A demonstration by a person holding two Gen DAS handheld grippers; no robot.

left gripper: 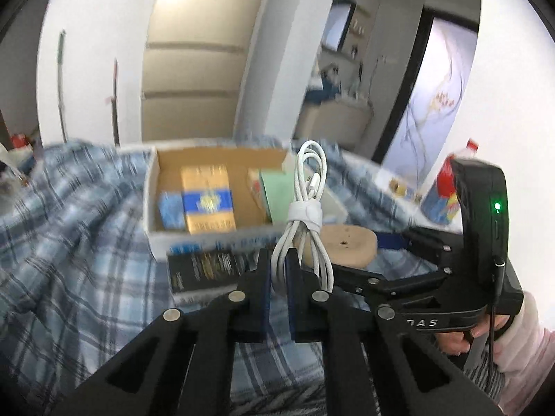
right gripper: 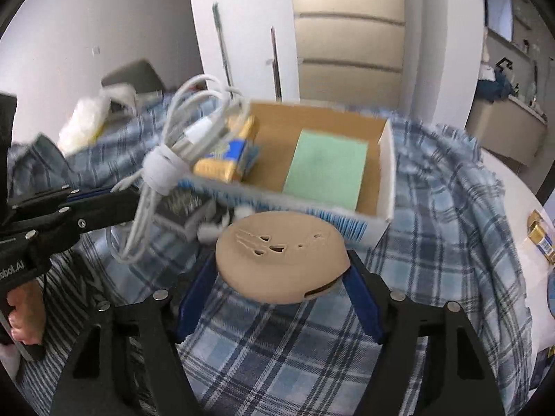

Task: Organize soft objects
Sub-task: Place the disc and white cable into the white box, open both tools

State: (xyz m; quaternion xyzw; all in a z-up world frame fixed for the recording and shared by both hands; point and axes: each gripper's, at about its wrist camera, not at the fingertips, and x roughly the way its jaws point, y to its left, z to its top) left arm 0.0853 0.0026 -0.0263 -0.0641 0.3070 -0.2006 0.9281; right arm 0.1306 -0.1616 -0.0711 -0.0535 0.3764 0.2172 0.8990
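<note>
A white coiled cable point(left gripper: 305, 208) bound with a white strap sticks up from my left gripper point(left gripper: 277, 260), which is shut on its lower loops. In the right wrist view the same cable point(right gripper: 173, 152) hangs in the left gripper point(right gripper: 135, 201) at the left, in front of the cardboard box point(right gripper: 386, 173). My right gripper point(right gripper: 281, 277) is shut on a beige round sponge pad point(right gripper: 282, 260), with its blue fingers point(right gripper: 197, 291) pressed against both edges. The left wrist view shows that pad point(left gripper: 343, 246) just right of the cable, in the right gripper point(left gripper: 360, 256), near the front of the box point(left gripper: 152, 208).
The box holds a gold and blue packet point(left gripper: 208, 201) and a green sheet point(right gripper: 326, 166). A black carton point(left gripper: 204, 270) lies before it on the blue plaid cloth point(right gripper: 312, 346). A red and blue canister point(left gripper: 440, 194) stands right; white wadding point(right gripper: 86, 118) lies far left.
</note>
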